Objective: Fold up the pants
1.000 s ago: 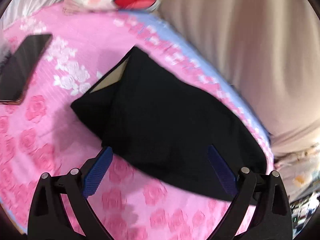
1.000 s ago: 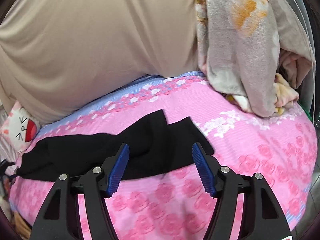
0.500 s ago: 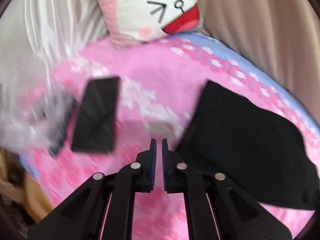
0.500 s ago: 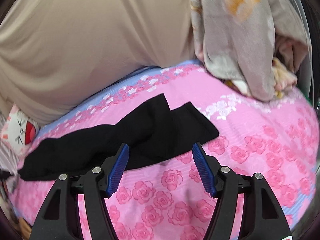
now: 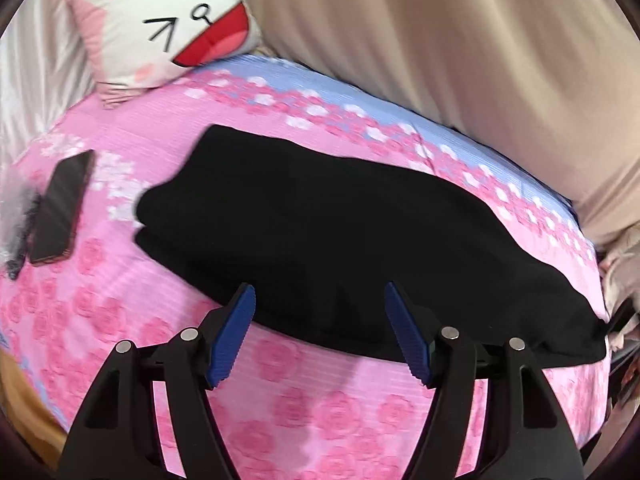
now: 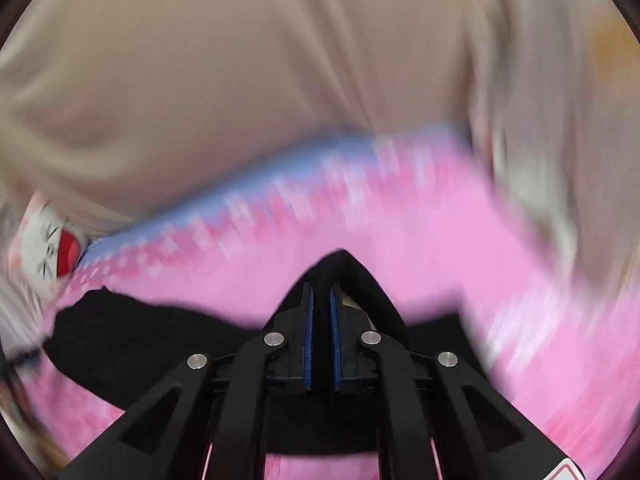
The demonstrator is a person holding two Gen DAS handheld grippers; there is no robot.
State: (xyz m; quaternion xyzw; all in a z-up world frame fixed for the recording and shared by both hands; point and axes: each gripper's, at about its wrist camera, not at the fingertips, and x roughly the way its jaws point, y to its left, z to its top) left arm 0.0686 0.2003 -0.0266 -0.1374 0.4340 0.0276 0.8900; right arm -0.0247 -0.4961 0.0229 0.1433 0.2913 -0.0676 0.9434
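Note:
Black pants (image 5: 340,232) lie folded lengthwise across the pink rose-print bed sheet (image 5: 280,392). My left gripper (image 5: 320,308) is open, its blue-padded fingers just over the pants' near edge, holding nothing. In the right wrist view my right gripper (image 6: 322,296) is shut on a peak of the black pants (image 6: 352,276) and holds that end raised off the sheet (image 6: 460,248); the rest of the pants (image 6: 132,336) trails left. That view is motion-blurred.
A cartoon-face pillow (image 5: 160,28) leans at the bed's far left. A dark phone (image 5: 60,208) lies on the sheet left of the pants. A beige curtain (image 5: 460,40) hangs behind the bed. A floral blanket (image 6: 560,140) is piled at the right.
My right gripper went from open above the pant legs to shut on the fabric, lifting it. My left gripper was shut half a second ago and is now open by the pants.

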